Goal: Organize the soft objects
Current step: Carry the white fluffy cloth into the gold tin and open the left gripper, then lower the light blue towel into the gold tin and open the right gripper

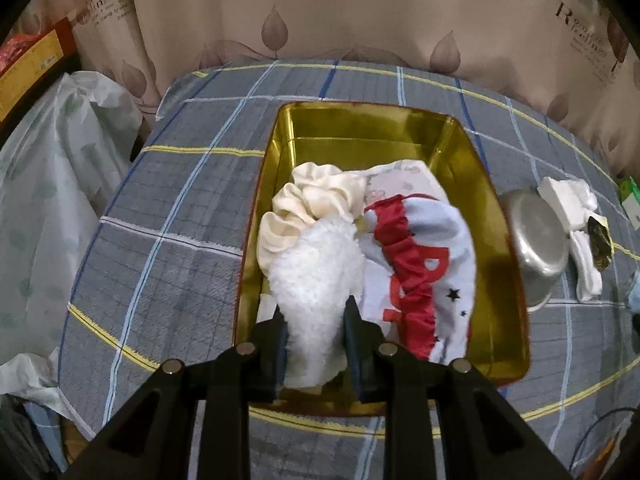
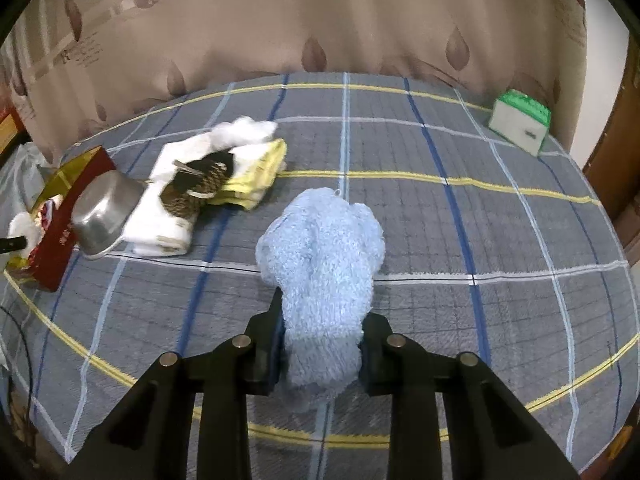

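Left gripper (image 1: 316, 320) clamped on white fluffy cloth (image 1: 316, 276), over the gold tin (image 1: 496, 240) at the bed's left edge. Right gripper (image 2: 320, 332) clamped on blue fluffy cloth (image 2: 324, 264), mid-bed. Step: binning. Next, likely: release white, carry blue left to tin.

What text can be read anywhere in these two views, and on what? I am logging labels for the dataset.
"R": large capital on the curtain, opening a printed phrase; the rest is too blurred to read.
Red letters on the white garment in the gold tin: folded, unreadable.
Label on the orange box: too small.
Gold print on the tin's red side, and the mark on the green-and-white box: too blurred.
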{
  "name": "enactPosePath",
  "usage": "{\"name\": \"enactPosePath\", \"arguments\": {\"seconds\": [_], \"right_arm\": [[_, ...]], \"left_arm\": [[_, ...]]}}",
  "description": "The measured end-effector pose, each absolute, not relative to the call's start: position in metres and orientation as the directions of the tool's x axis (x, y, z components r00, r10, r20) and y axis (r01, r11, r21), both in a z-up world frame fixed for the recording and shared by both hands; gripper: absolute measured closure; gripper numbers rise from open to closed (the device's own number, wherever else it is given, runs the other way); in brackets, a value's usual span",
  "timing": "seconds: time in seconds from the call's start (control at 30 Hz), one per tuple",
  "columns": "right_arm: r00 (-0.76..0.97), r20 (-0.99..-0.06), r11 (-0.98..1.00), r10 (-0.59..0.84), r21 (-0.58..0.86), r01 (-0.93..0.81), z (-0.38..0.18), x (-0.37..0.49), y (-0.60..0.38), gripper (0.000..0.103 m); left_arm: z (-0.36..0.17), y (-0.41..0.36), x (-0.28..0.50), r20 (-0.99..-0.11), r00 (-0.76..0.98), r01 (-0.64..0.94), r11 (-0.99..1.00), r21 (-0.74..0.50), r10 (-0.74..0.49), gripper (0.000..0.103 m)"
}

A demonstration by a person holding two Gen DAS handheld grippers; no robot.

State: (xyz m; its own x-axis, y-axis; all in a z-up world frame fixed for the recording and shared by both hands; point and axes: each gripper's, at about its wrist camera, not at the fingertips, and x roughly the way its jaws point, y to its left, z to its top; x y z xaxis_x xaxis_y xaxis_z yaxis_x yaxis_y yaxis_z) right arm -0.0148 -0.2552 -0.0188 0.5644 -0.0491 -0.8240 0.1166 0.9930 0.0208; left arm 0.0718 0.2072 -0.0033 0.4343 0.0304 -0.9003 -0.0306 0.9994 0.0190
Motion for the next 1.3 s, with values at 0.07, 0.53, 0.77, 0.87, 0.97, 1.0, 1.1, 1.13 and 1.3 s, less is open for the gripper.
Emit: {"name": "enactPosePath", "arguments": {"seconds": [0.07, 0.53, 0.77, 0.87, 0.97, 1.0, 1.1, 1.13, 1.3], "right_arm": [[0.570, -0.821, 0.995, -0.038, 0.024, 0.102, -0.014, -0.016, -0.249, 0.077], [0.578, -0.805, 0.988, 0.134, 0.061, -0.145, 0.011, 0.002, -0.150, 0.077], [0.564, -0.788, 0.947, 0.246, 0.072, -0.312, 0.022, 0.014, -0.083, 0.077], [0.544, -0.786, 0.924, 0.294, 0.087, -0.373, 0.023, 0.020, -0.054, 0.077], [0.518, -0.784, 0.898, 0.341, 0.110, -0.425, 0.020, 0.028, -0.025, 0.077], [0.508, -0.785, 0.890, 0.355, 0.117, -0.440, 0.018, 0.032, -0.014, 0.077], [0.479, -0.788, 0.866, 0.387, 0.132, -0.482, 0.015, 0.045, 0.017, 0.077], [0.468, -0.791, 0.861, 0.393, 0.138, -0.489, 0.014, 0.049, 0.026, 0.077], [0.390, -0.808, 0.835, 0.441, 0.211, -0.508, 0.001, 0.074, 0.072, 0.077]], "left_arm": [[-0.007, 0.209, 0.075, -0.899, 0.437, -0.033, 0.999, 0.015, 0.028, 0.075], [-0.010, 0.217, 0.080, -0.913, 0.408, -0.083, 0.995, -0.048, -0.010, 0.058], [0.039, 0.235, 0.066, -0.881, 0.465, -0.069, 0.988, -0.137, -0.090, 0.057], [0.074, 0.246, 0.058, -0.853, 0.515, -0.053, 0.990, -0.129, -0.084, 0.057], [0.112, 0.259, 0.054, -0.824, 0.567, -0.047, 0.997, -0.054, -0.018, 0.057], [0.127, 0.265, 0.051, -0.806, 0.591, -0.051, 0.999, -0.004, 0.027, 0.056], [0.150, 0.277, 0.043, -0.759, 0.637, -0.090, 0.991, 0.101, 0.135, 0.045], [0.152, 0.281, 0.039, -0.750, 0.646, -0.100, 0.990, 0.102, 0.143, 0.044], [0.142, 0.298, 0.020, -0.756, 0.651, -0.148, 0.988, -0.037, 0.069, 0.043]]}}
